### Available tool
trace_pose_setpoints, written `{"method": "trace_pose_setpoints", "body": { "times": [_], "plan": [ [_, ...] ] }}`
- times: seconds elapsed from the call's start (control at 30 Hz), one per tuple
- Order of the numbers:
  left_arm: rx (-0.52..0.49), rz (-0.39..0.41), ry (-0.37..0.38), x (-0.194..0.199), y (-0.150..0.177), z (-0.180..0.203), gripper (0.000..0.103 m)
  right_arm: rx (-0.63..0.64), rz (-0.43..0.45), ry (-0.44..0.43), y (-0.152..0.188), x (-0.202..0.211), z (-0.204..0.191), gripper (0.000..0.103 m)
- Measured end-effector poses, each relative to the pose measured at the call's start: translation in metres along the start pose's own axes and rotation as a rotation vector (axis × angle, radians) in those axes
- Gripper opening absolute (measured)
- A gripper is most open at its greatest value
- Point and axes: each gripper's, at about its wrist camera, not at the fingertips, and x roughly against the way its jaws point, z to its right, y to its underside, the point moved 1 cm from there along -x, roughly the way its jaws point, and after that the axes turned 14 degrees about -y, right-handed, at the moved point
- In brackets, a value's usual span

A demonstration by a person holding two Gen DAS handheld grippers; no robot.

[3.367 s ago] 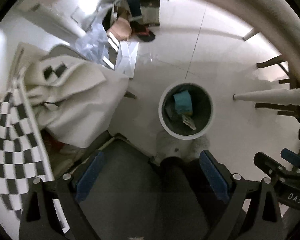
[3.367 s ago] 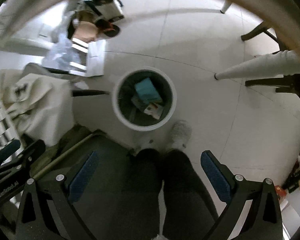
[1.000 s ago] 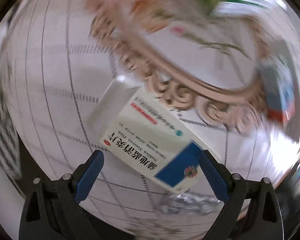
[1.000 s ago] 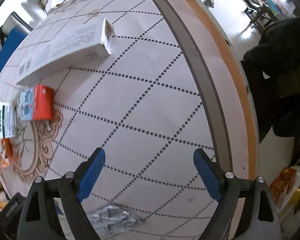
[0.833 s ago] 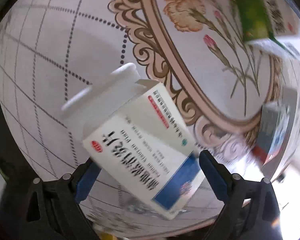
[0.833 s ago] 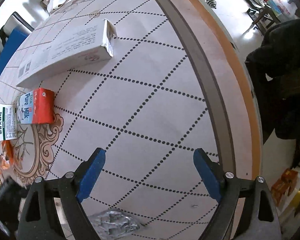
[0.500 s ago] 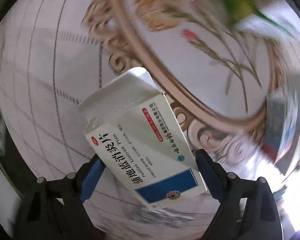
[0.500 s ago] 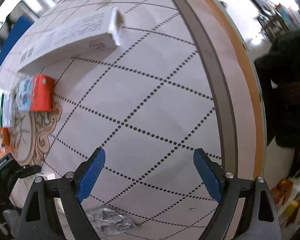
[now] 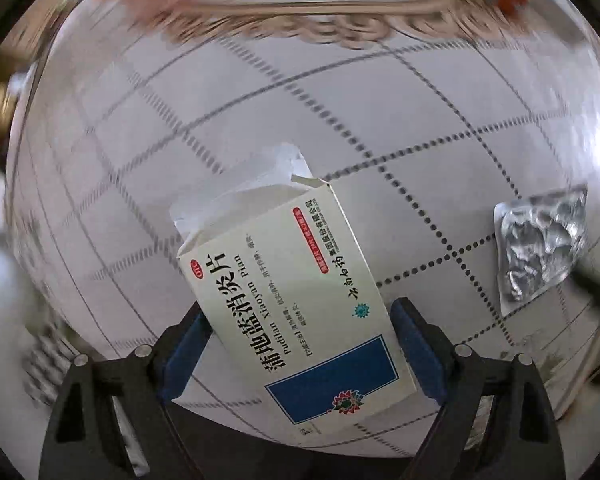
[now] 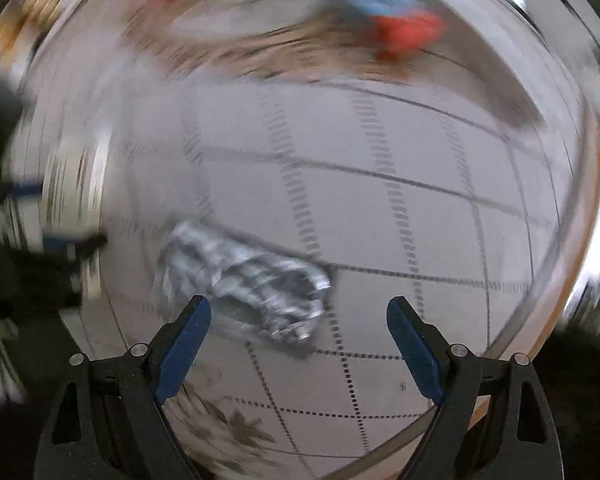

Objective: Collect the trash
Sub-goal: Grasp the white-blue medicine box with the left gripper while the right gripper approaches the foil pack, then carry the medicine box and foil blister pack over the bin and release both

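A white medicine box with a blue panel and an open torn flap sits between the blue pads of my left gripper, which is shut on its two long sides. A crumpled silver blister pack lies on the tablecloth to the right of the box. In the blurred right wrist view that blister pack lies just ahead of my right gripper, closer to its left finger. The right gripper's jaws stand wide open with nothing between the pads.
The round table wears a white cloth with a dotted diamond grid and a tan ornamental ring. A red and blue milk carton lies at the far side. The table's rim curves down the right of the right wrist view.
The left jaws narrowed onto the medicine box, which then travelled with the gripper away from the ornamental ring. The right gripper rolled and swung from bare cloth near the rim to over the blister pack.
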Motion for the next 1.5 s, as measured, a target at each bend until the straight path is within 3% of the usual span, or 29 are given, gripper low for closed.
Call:
{"method": "trace_pose_setpoints", "body": {
  "times": [0.17, 0.33, 0.43, 0.5, 0.57, 0.63, 0.67, 0.77, 0.83, 0.97, 1.03, 1.07, 1.17, 1.23, 1.5],
  "plan": [
    [0.114, -0.032, 0.081, -0.015, 0.012, -0.016, 0.091, 0.291, -0.081, 0.095, -0.005, -0.023, -0.031, 0.091],
    [0.124, -0.028, 0.074, -0.033, 0.024, -0.038, 0.091, 0.365, -0.157, 0.083, -0.009, -0.048, -0.037, 0.093],
    [0.131, -0.028, 0.073, -0.026, 0.016, -0.029, 0.091, 0.173, -0.085, 0.008, -0.014, -0.043, -0.010, 0.089],
    [0.136, -0.021, 0.066, -0.020, 0.020, -0.036, 0.091, -0.089, -0.022, -0.028, -0.016, -0.034, 0.020, 0.084],
    [0.150, -0.019, 0.065, -0.013, 0.014, -0.040, 0.091, -0.356, 0.042, -0.186, -0.010, -0.027, 0.048, 0.086],
    [0.176, -0.027, 0.069, -0.012, 0.014, -0.043, 0.091, -0.494, 0.070, -0.348, -0.005, -0.027, 0.063, 0.092],
    [0.194, -0.030, 0.079, -0.012, 0.012, -0.044, 0.091, -0.525, 0.099, -0.380, -0.003, -0.024, 0.068, 0.092],
    [0.266, -0.028, 0.103, -0.010, 0.006, -0.050, 0.089, -0.422, 0.128, -0.221, -0.009, -0.021, 0.060, 0.092],
    [0.280, -0.003, 0.087, -0.004, 0.005, -0.054, 0.074, -0.376, 0.113, -0.159, -0.011, -0.031, 0.050, 0.092],
    [0.259, 0.024, 0.068, 0.004, 0.006, -0.058, 0.074, -0.280, 0.098, 0.021, -0.010, -0.052, 0.024, 0.091],
    [0.247, 0.039, 0.063, 0.010, 0.012, -0.061, 0.074, -0.287, 0.129, 0.023, -0.003, -0.051, 0.018, 0.079],
    [0.237, 0.046, 0.061, 0.013, 0.015, -0.059, 0.074, -0.302, 0.138, 0.025, 0.002, -0.049, 0.015, 0.067],
    [0.209, 0.047, 0.055, 0.021, 0.021, -0.053, 0.074, -0.329, 0.130, 0.012, 0.016, -0.058, 0.003, 0.067],
    [0.189, -0.017, 0.100, 0.008, 0.024, -0.045, 0.078, -0.344, 0.138, 0.016, 0.016, -0.059, 0.006, 0.068],
    [0.193, 0.042, 0.068, 0.017, 0.036, -0.049, 0.073, -0.384, 0.180, 0.027, 0.000, -0.061, 0.002, 0.067]
  ]
}}
